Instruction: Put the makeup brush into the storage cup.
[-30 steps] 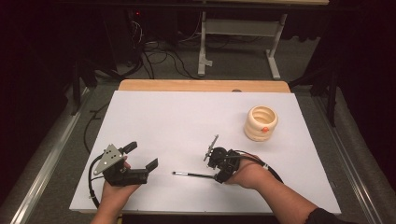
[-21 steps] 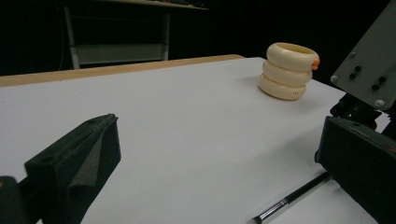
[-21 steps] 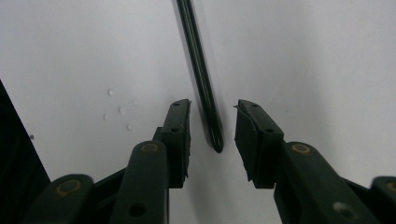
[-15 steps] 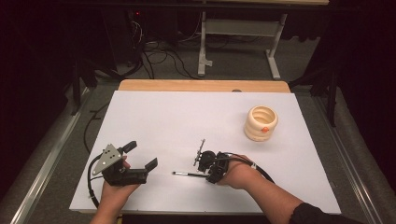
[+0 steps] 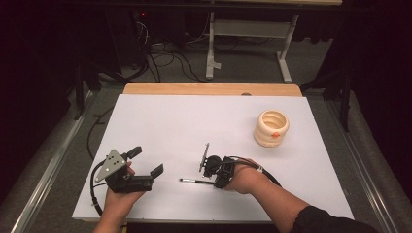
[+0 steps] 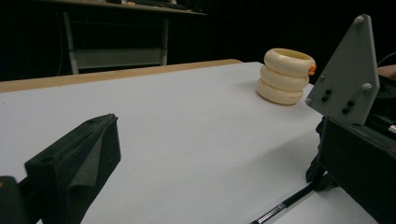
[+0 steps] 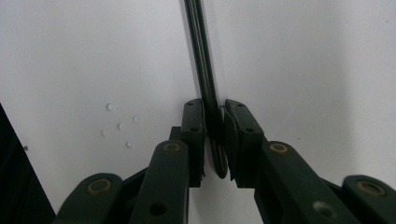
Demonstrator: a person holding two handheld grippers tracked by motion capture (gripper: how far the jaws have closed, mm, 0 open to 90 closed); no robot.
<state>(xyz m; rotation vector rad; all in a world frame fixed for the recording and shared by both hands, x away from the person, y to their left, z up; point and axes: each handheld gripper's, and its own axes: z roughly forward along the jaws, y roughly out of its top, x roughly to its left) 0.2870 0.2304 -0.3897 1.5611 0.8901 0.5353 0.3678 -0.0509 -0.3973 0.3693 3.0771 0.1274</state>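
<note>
High view: my right tool [image 5: 214, 177] is clamped on a thin black pen [image 5: 194, 181] lying on the white tabletop [image 5: 194, 126]. My left tool [image 5: 145, 161] rests apart, well left of it.

Right gripper [image 5: 212, 171]: in the high view the hand [image 5: 245, 175] behind it covers its rear body, and its jaw tips at the pen [image 5: 194, 181] are too small to resolve. In the right gripper view the pen [image 7: 205, 88] runs out past the top edge, far end not seen; its near end sits between the pads, partly hidden. Left gripper [image 5: 145, 164]: its own view cuts off both jaws at the bottom and side edges. In that view the right gripper's grey plate [image 6: 348, 79] and dark body are cropped at the right edge, and they hide most of the pen [image 6: 285, 205] beyond them. Small orange piece [image 6: 311, 68] on the cream ringed holder [image 6: 286, 75]: too small to identify.
</note>
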